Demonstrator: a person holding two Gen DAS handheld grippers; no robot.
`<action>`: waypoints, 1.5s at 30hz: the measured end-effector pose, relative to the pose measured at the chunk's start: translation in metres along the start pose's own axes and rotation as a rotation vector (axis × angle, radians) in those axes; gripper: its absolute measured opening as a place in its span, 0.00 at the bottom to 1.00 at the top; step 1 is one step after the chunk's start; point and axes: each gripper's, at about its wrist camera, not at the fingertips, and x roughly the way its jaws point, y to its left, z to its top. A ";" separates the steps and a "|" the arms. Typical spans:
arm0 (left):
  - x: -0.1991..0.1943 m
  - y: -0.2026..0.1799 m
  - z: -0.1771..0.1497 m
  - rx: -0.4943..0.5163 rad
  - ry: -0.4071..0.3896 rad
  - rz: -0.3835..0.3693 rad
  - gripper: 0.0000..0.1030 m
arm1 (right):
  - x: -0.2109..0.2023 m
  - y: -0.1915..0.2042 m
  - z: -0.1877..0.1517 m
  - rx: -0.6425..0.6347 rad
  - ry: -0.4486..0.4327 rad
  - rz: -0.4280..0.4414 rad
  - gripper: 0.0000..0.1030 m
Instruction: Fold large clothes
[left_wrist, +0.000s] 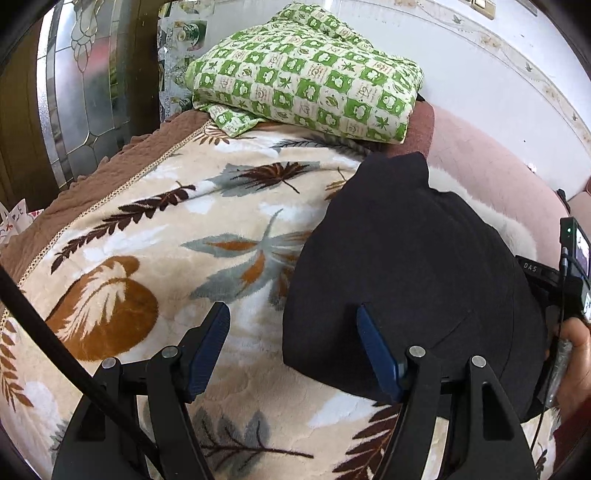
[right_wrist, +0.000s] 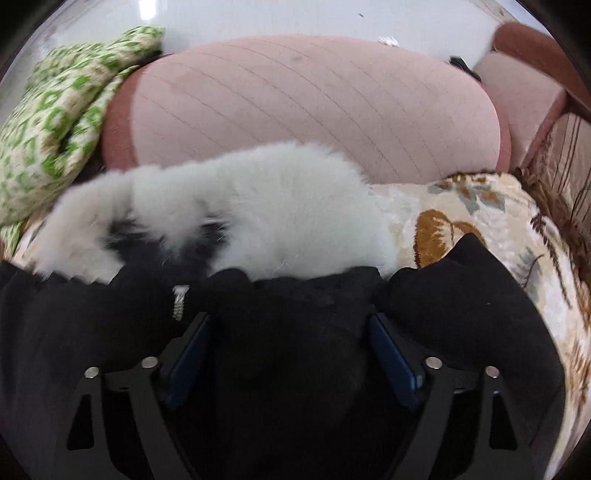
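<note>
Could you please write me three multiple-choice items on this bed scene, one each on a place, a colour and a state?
1. Where does the green patterned quilt lie?
A. on the dark garment
B. at the far end of the leaf blanket
C. on the floor

2. What colour is the fur trim?
A. white
B. red
C. brown

3. How does the left gripper stand?
A. clamped on the quilt
B. shut, empty
C. open, empty

Answers: 1 B, folded beyond the leaves; 2 A, pale fluff above the dark garment; 3 C, fingers apart.

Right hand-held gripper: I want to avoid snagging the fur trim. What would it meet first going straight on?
Probably the black garment that fills the gap between the open right hand-held gripper fingers; the white fur trim lies beyond. Depth is unclear.
</note>
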 end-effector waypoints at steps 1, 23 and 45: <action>-0.002 -0.001 0.001 0.002 -0.008 0.001 0.68 | -0.001 0.000 -0.002 -0.003 -0.013 -0.003 0.89; 0.015 -0.027 -0.014 0.091 0.001 0.032 0.77 | -0.020 -0.168 -0.043 0.271 0.039 0.062 0.62; 0.050 0.056 0.000 -0.160 0.242 0.159 0.77 | -0.136 0.085 -0.032 -0.190 -0.172 0.197 0.60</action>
